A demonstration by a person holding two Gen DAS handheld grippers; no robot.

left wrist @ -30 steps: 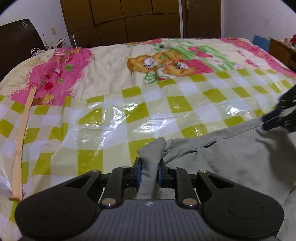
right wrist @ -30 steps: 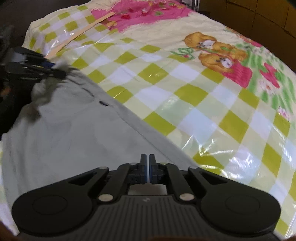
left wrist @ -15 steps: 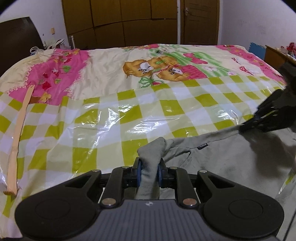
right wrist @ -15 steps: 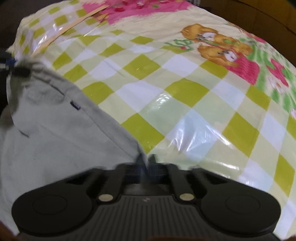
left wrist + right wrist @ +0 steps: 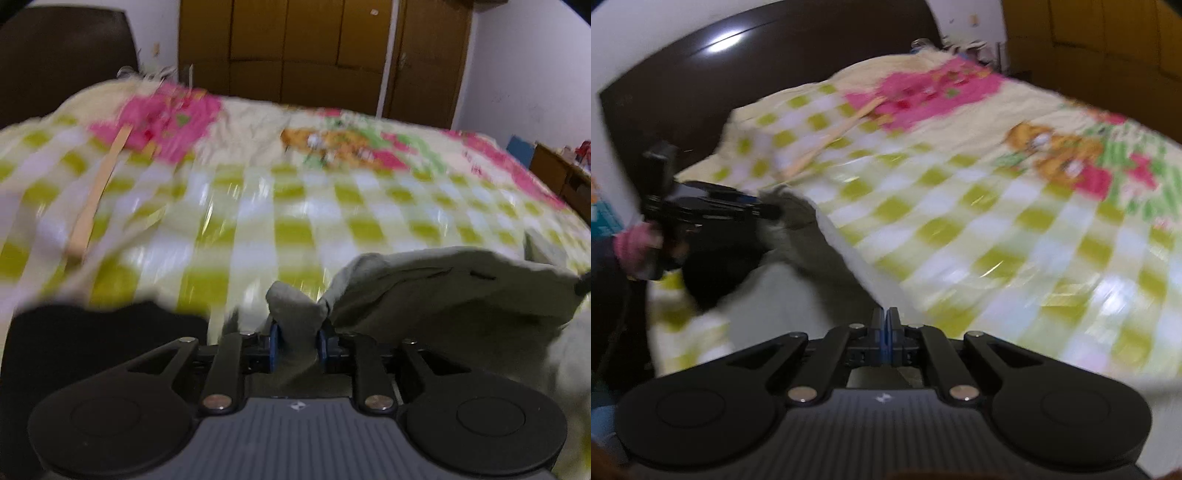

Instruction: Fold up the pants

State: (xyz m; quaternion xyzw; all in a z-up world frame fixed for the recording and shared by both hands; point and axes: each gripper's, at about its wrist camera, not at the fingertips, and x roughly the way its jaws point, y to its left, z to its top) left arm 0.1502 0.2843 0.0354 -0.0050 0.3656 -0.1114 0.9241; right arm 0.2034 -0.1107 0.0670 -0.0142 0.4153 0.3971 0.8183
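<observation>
The left claw (image 5: 295, 341) is gripping a thick bunched wad of the grey pants (image 5: 443, 295) between its blue-edged pads, and its jaws are opening slightly while the soft knit cloth is still sitting pinched between them. From that wad the pants are stretching away to the right as a lifted, sagging sheet with a seam and a small dark tab showing near the upper edge. The right claw (image 5: 885, 325) is clenched tight, its two black fingers pressed together on a thin edge of the same garment (image 5: 812, 266); the cloth is running from there as a taut, pale fold line up toward the other claw, seen at the left of that view with a hand (image 5: 639, 247) in a pink glove behind it. The pants are hanging between the two claws at the near edge of the bed (image 5: 295, 229). The bed is wearing a glossy, crinkled plastic-looking cover in yellow-green and white checks, with pink floral and cartoon-bear panels farther back. A long flat wooden stick (image 5: 98, 192) is lying on the cover at the left. Brown panelled wardrobe doors (image 5: 314, 51) are standing behind the bed, and a dark headboard (image 5: 757, 66) is showing a glare patch. Both views are motion-blurred.
</observation>
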